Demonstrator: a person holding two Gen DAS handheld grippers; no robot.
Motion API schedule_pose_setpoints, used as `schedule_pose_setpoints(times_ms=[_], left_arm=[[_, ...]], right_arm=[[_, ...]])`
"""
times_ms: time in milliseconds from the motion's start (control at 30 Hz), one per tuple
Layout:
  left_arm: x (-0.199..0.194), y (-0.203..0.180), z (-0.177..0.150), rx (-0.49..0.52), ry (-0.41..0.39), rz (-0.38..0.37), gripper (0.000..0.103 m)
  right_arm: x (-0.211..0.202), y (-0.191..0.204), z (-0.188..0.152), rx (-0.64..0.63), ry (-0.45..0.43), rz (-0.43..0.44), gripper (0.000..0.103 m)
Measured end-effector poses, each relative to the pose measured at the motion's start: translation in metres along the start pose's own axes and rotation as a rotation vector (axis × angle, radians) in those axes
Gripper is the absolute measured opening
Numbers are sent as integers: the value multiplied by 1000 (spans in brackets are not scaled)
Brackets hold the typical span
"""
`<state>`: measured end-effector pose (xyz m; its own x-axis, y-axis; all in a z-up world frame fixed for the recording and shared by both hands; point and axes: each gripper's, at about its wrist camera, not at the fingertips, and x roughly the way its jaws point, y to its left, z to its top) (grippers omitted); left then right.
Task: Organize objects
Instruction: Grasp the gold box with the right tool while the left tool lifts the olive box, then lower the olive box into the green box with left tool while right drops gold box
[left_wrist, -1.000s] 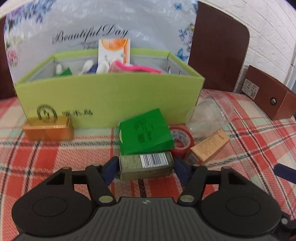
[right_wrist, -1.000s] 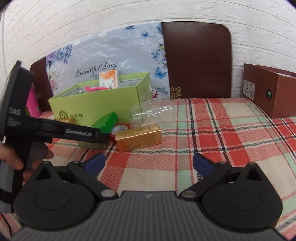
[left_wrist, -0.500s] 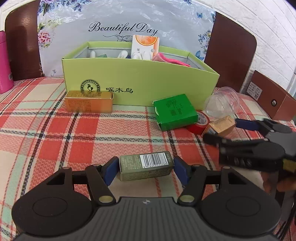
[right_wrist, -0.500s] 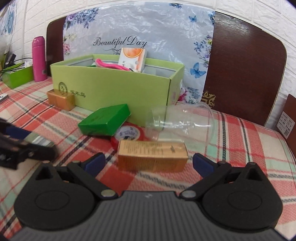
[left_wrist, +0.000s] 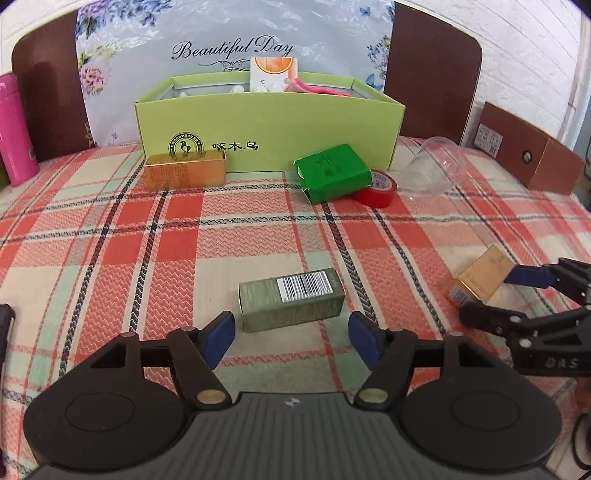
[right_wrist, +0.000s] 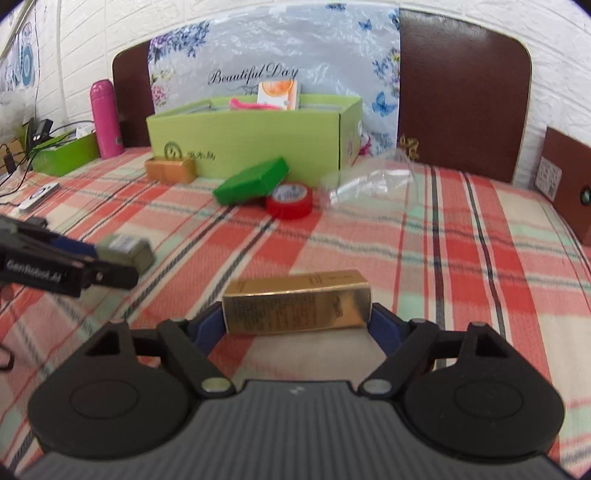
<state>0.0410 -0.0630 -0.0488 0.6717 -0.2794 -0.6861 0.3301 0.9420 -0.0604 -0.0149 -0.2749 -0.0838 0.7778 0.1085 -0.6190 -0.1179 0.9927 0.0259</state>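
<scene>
Both wrist cameras sat low behind their fingers (left_wrist: 221, 334), tilted down across the checked table (left_wrist: 147, 240). Both faced the lime box (left_wrist: 269, 129) well beyond the fingers (right_wrist: 384, 325); each caught the other's gripper alongside.

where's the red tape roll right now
In the left wrist view, the red tape roll lies right of centre, against the green box, before the lime organizer box.

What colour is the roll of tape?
Red, with a white inner label; the roll of tape shows best in the right wrist view.
</scene>
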Motion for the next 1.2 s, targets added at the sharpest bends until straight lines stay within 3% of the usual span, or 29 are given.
schedule_pose_setpoints(times_ms=[267,467,567,633,733,833,967,1200], left_arm=[[8,0,10,-66,-7,2,79],[5,4,14,-126,-15,-40,78],[10,4,15,-114,-12,-5,78],[13,6,15,-109,-8,-6,68],[10,11,18,-123,-19,-32,66],[-3,16,32,-129,-70,-59,66],[-28,24,66,-117,-199,-70,66],[-34,38,127,-120,-329,-32,66]], right_arm=[[2,6,6,-27,-15,-29,90],[7,11,5,-34,17,-44,90],[10,8,6,-15,32,-40,87],[12,7,8,-17,34,-41,83],[11,11,12,-35,31,-36,82],[3,13,25,-31,-26,-2,82],[-10,16,60,-50,-158,15,82],[1,16,127,-61,-304,3,82]])
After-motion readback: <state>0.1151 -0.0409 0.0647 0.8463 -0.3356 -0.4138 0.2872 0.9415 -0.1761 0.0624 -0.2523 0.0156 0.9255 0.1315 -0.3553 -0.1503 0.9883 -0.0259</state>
